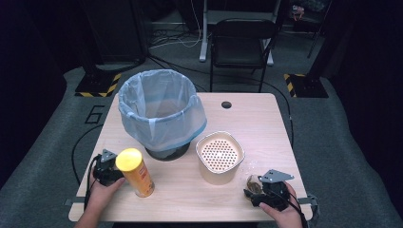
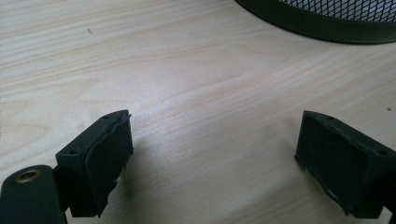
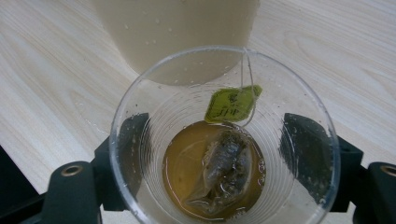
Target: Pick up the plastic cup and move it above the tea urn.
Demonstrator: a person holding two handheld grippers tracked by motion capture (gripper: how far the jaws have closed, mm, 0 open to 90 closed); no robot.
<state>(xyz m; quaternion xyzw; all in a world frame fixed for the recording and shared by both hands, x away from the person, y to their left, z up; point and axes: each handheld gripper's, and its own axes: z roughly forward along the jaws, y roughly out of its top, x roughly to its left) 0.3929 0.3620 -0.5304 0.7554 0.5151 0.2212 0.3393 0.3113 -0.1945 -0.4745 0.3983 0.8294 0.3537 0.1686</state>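
Plastic cup (image 3: 224,140) stands near the table (image 1: 266,118) front right corner, thin, easily crushed, holding liquid and teabag (image 3: 224,172). Right gripper (image 3: 219,158) jaws bracket its walls; grip mid-wall lightly. Left gripper (image 2: 212,158) open, empty.

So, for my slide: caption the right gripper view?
Right gripper closing around clear cup holding tea bag in amber liquid.

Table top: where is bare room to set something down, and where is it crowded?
Free: the far right of the table, behind the strainer tub and beside the lined bin; also the near strip between the chip can and the cup. Crowded: the middle, where bin and tub stand close.
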